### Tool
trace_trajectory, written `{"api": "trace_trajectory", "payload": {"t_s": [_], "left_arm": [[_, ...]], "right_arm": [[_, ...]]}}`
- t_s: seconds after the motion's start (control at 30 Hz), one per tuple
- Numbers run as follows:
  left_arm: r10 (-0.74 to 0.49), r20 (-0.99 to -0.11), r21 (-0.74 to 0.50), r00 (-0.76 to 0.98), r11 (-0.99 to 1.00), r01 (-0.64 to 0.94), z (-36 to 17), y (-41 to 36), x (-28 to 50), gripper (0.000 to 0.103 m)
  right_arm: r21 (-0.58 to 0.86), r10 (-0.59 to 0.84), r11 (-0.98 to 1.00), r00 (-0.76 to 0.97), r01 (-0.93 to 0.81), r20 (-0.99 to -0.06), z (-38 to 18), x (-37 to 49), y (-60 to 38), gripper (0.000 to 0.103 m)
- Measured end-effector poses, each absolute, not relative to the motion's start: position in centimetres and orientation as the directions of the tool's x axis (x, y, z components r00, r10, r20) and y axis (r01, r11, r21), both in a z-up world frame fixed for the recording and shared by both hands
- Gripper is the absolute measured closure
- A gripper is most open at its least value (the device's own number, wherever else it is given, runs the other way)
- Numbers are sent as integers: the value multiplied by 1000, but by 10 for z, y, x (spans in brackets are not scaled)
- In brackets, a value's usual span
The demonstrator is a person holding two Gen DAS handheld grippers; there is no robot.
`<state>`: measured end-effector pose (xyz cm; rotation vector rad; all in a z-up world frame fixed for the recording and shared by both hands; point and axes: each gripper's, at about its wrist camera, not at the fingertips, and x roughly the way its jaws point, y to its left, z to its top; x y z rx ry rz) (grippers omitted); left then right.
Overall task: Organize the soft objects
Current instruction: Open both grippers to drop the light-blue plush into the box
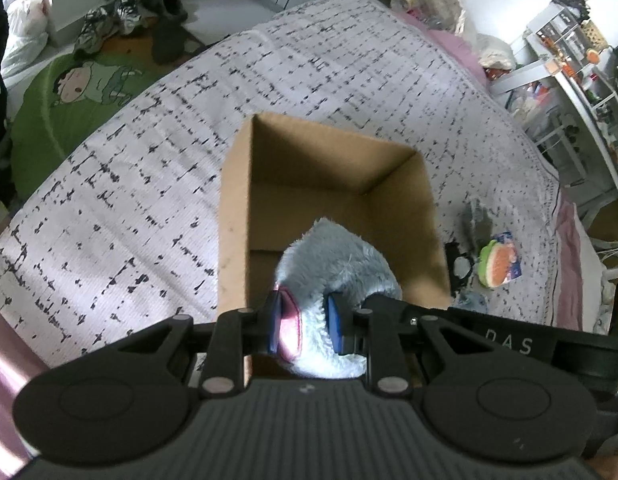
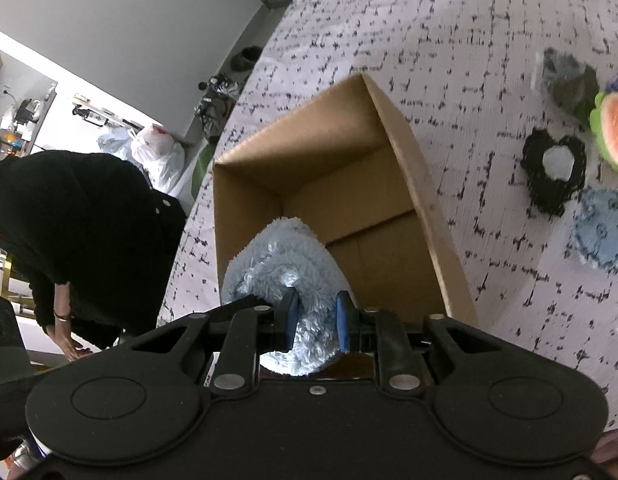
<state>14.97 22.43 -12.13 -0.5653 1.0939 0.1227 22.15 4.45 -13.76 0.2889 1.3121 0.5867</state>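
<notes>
A fluffy light-blue plush (image 1: 341, 264) with a pink patch hangs over the open cardboard box (image 1: 233, 216) on the bed. My left gripper (image 1: 307, 318) is shut on one end of it, its blue pads pinching the fur. My right gripper (image 2: 315, 320) is shut on the same blue plush (image 2: 281, 256) at the other end, above the box (image 2: 429, 208). Loose on the bedspread to the right lie a watermelon-slice toy (image 2: 615, 132), a black piece with a white centre (image 2: 555, 168), a blue round plush (image 2: 601, 232) and a grey-green item (image 2: 569, 80).
The bed wears a white spread with black dashes (image 1: 149, 160). A green cartoon rug (image 1: 81, 84) and shoes (image 1: 109, 20) lie on the floor beyond. Shelving with clutter (image 1: 569, 60) stands at the right. A person in black (image 2: 81, 232) bends down left of the bed.
</notes>
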Motion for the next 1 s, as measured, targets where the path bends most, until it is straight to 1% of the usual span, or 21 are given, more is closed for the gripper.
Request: {"api": "trace_trajectory", "payload": {"t_s": [0.13,0.17,0.2,0.27,0.3,0.37,0.47,0.53,0.57,0.6,0.63,0.67,0.73,0.8,1.0], "left_arm": [[-156,-873,-350,463,861,-369,-117,224,149,77],[-145,-876,-336,459,866,-369,-114,223,149,76],[-139,-879,-328,456,871,-367,-113,222,150,76],[-123,-884,-309,451,877,-367,-107,221,151,75],[-117,-883,-305,455,879,-365,-105,221,150,75],[-109,-879,-302,464,880,-366,-98,220,148,72],[-94,-874,-296,476,880,-371,-91,219,145,65],[-85,-872,-286,483,888,-360,-86,216,143,58],[-79,-872,-276,483,894,-352,-84,214,143,56],[-74,-872,-269,484,899,-345,-82,213,142,52],[-73,-871,-267,486,900,-344,-81,212,141,47],[-74,-872,-269,484,899,-347,-80,212,139,44],[-73,-872,-273,484,894,-356,-78,211,136,31],[-65,-867,-268,493,896,-354,-75,207,133,27],[-66,-864,-262,499,906,-333,-67,193,126,26]], "right_arm": [[514,557,818,131,-258,-820,-134,216,42,78],[512,556,819,137,-260,-820,-131,215,41,73],[508,554,820,146,-263,-819,-129,215,39,70],[493,547,824,169,-279,-820,-122,213,36,57],[484,544,826,181,-290,-819,-118,212,34,55],[476,542,826,195,-301,-817,-113,211,30,45],[470,543,827,218,-309,-811,-104,208,23,38],[462,538,830,232,-312,-811,-101,206,18,35],[456,533,834,239,-311,-811,-100,207,16,30],[451,528,838,251,-308,-811,-99,205,14,26],[446,525,841,263,-307,-809,-97,204,10,19],[441,522,843,274,-309,-807,-96,203,7,15],[428,515,847,289,-316,-807,-92,200,2,11],[421,512,849,298,-320,-806,-89,197,-4,10],[404,499,858,329,-318,-801,-84,189,-28,7]]}}
